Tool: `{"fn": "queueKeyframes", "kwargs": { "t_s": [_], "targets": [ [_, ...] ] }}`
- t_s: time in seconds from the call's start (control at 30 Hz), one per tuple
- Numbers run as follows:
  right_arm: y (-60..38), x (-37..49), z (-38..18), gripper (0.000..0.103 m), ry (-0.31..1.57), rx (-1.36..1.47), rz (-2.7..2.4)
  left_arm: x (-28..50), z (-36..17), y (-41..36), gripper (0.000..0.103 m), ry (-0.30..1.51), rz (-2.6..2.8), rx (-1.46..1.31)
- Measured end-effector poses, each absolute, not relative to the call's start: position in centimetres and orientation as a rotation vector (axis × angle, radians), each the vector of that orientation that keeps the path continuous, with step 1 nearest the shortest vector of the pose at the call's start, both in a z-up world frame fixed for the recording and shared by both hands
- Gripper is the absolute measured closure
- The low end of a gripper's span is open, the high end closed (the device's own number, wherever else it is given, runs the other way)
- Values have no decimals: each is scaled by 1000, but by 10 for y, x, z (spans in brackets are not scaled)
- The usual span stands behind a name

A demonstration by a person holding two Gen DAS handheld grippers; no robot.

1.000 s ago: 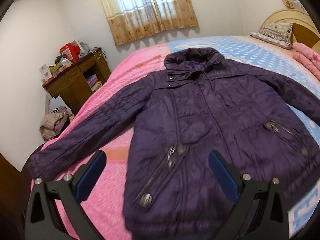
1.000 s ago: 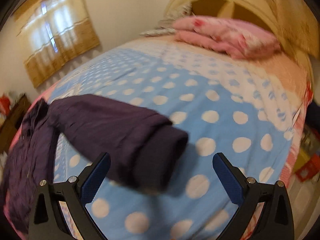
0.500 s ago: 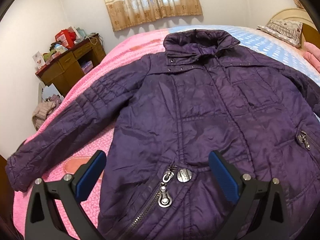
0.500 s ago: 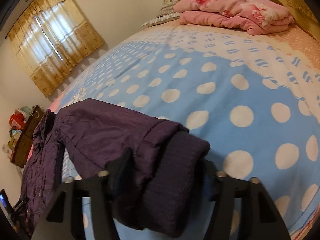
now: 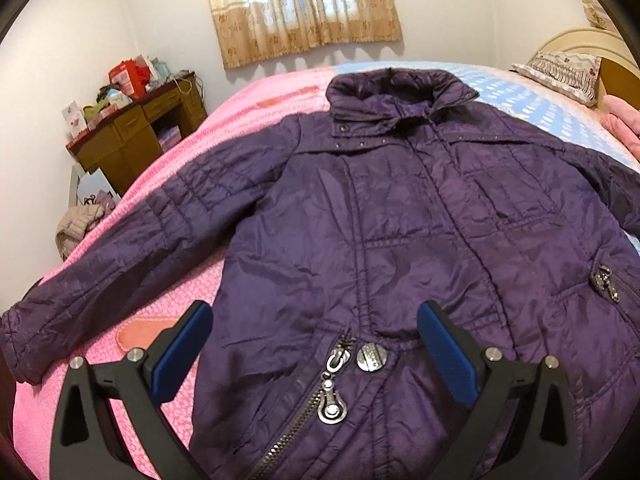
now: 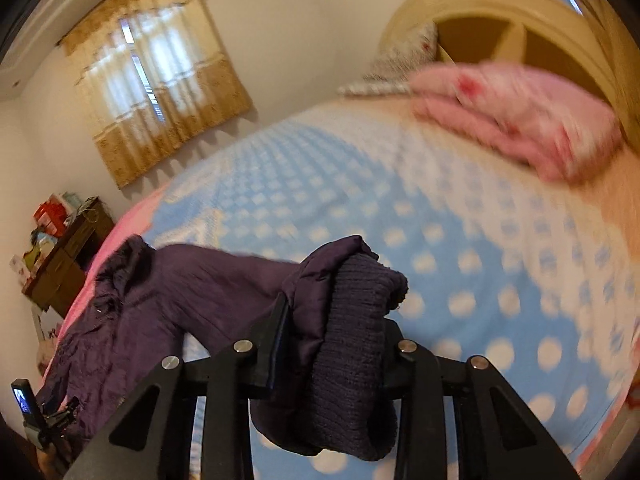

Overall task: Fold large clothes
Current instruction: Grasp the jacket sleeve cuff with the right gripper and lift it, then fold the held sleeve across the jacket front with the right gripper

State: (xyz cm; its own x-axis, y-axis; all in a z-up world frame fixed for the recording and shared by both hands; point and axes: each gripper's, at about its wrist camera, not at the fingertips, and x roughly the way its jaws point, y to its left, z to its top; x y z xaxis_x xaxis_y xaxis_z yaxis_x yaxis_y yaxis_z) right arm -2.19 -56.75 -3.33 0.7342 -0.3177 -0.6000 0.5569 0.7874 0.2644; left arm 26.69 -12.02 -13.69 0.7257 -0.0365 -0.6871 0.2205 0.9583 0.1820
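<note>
A purple quilted jacket (image 5: 400, 240) lay face up on the bed (image 5: 248, 120), its collar toward the curtained window (image 5: 304, 4) and its hem nearest the left wrist camera. The left gripper (image 5: 312, 352) hovered over the lower front of the jacket with its blue-padded jaws spread wide, nothing pinched between them; a zip pull (image 5: 332, 404) and a round metal snap (image 5: 370, 357) sat just below the gap. The jacket's one sleeve (image 5: 100, 280) stretched out flat across the pink half of the bedspread. The right gripper (image 6: 332, 344) was closing on the other sleeve's end, its pads pressed against the bunched purple fabric and the dark ribbed knit cuff (image 6: 352, 344), which hung lifted clear of the blue polka-dot cover (image 6: 460, 264) (that view was blurred by motion). As for things that held other things, a wooden desk (image 5: 132, 136) against the wall carried a heap of boxes and packages (image 5: 128, 76), too small to identify singly, and its open shelf held some folded items. A folded pink blanket (image 6: 516, 120) rested by the headboard (image 6: 500, 28).
</note>
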Motion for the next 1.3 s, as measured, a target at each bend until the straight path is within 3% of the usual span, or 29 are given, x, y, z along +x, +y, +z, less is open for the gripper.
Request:
{"fn": "queueKeyframes", "kwargs": {
  "t_s": [0.27,0.5,0.73,0.9,0.97,1.03,1.3],
  "targets": [
    [-490,55,68,70,500,189,-358,264,-128,-115,0,719,-155,238],
    [-375,129,111,71,487,-36,-145,263,-122,-109,0,700,-154,221],
    [-238,206,86,71,551,-213,118,260,-120,-89,0,691,-116,220],
    [-157,265,24,71,613,-227,263,258,-121,-62,0,703,-64,203],
    [-142,290,-11,64,681,-131,350,259,-122,-54,0,711,-47,204],
    [-136,306,-41,20,749,4,414,262,-124,-47,0,722,-24,212],
    [-218,259,-94,19,777,152,313,272,-119,-43,0,738,-37,215]
  ]
}}
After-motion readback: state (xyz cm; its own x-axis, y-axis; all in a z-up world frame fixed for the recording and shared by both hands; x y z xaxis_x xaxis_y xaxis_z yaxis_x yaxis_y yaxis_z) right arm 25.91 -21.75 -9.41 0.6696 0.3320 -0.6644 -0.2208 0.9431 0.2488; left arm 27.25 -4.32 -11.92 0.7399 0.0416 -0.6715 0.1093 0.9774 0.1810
